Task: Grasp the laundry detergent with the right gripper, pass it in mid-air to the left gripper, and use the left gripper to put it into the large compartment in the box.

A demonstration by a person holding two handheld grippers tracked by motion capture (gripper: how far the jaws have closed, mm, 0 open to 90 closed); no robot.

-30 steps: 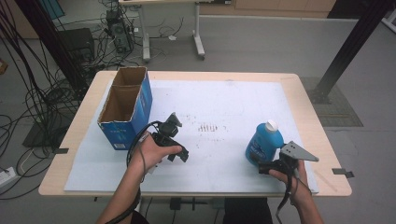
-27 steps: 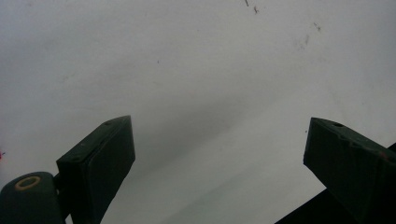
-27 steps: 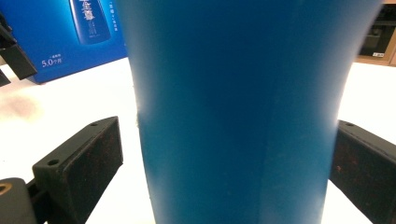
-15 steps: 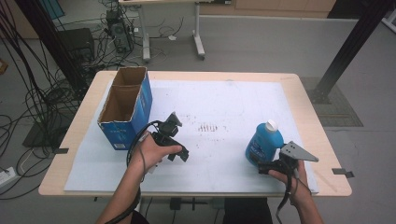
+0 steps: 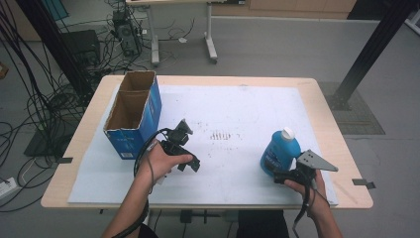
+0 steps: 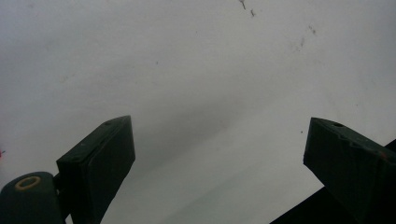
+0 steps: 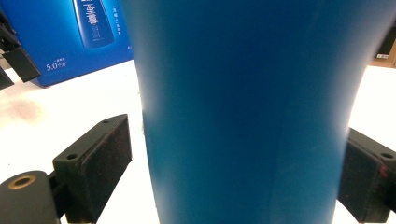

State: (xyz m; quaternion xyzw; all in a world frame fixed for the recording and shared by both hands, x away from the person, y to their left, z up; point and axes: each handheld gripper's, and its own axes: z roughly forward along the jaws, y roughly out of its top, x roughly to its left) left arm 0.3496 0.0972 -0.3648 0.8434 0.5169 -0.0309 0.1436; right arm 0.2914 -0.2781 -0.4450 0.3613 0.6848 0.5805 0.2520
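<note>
A blue bottle (image 5: 280, 151) with a white cap stands upright on the white sheet (image 5: 237, 109) at the right front. My right gripper (image 5: 272, 171) sits low at its base, and its jaws have just been closing with the bottle (image 7: 243, 112) between them. In the right gripper view (image 7: 233, 158) the right pad (image 7: 369, 182) meets the bottle while the left pad (image 7: 100, 163) stands a little off it. My left gripper (image 5: 183, 130) hovers over the sheet left of centre. In the left gripper view (image 6: 219, 149) it is open with nothing between the jaws.
An open blue cardboard box (image 5: 132, 114) stands at the table's left, its printed side facing the bottle (image 7: 70, 37). Faint dark marks (image 5: 220, 135) dot the sheet's middle. The wooden table edge (image 5: 341, 148) runs close behind the bottle on the right.
</note>
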